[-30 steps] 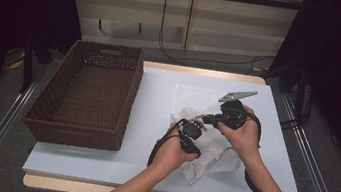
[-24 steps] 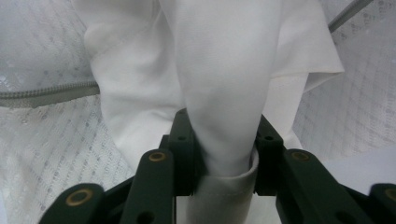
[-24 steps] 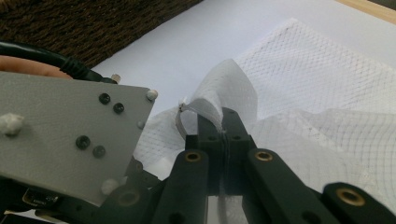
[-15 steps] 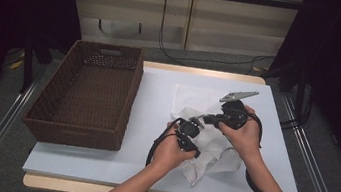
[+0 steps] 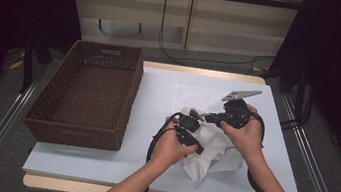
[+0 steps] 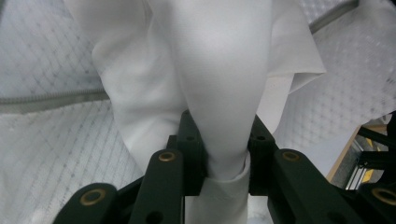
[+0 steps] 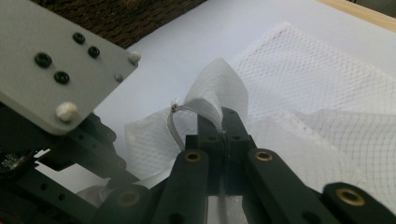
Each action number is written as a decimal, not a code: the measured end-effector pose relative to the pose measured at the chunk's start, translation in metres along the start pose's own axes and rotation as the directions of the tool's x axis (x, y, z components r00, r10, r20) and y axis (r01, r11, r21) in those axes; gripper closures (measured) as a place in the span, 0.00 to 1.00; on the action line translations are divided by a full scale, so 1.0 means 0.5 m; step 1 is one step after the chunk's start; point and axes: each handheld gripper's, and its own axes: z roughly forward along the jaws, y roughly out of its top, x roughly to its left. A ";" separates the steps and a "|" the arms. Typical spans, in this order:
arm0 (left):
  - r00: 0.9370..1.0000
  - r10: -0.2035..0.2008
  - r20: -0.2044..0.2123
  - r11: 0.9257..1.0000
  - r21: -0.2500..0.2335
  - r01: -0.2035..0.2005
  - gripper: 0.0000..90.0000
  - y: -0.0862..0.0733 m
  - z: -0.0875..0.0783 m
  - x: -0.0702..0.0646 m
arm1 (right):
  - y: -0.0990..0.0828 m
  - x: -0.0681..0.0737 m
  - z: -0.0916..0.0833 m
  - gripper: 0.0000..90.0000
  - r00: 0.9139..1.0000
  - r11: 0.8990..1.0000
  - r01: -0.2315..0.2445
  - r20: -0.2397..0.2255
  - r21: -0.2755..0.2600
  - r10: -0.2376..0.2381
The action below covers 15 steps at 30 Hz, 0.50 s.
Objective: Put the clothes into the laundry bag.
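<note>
Two black grippers, both pinching one soft white cloth bundle point(image 5: 214, 150) on pale table point(image 5: 158, 99), just right of brown woven basket point(image 5: 88, 95). Left gripper point(image 6: 224, 161) just closing, clamped on thick smooth fold. Right gripper point(image 7: 224, 135) squeezed tight together on thin mesh edge.

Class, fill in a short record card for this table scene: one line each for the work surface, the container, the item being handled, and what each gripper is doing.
surface: white table
container: brown wicker basket, at the table's left
item handled: white mesh bag with smooth white cloth and a zipper
left gripper: jaws have just been closing, shut on the cloth
right gripper: shut on the bag's edge
</note>
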 end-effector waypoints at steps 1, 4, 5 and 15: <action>1.000 0.005 0.001 1.000 -0.010 -0.005 0.81 0.002 -0.001 -0.001 | 0.001 0.000 -0.001 0.99 1.000 1.000 0.002 0.000 -0.002 -0.002; 1.000 0.015 0.000 1.000 -0.014 -0.015 0.81 0.010 -0.003 -0.007 | 0.003 0.004 -0.004 0.99 1.000 1.000 -0.003 -0.001 -0.004 0.003; 1.000 0.015 0.002 1.000 -0.005 -0.015 0.81 0.012 -0.003 -0.008 | 0.004 0.004 -0.005 0.99 1.000 1.000 0.001 -0.004 -0.006 -0.001; 0.999 -0.031 0.007 0.999 -0.015 0.031 0.81 0.030 0.003 0.003 | 0.006 0.007 -0.009 0.99 1.000 1.000 0.006 -0.001 -0.009 -0.006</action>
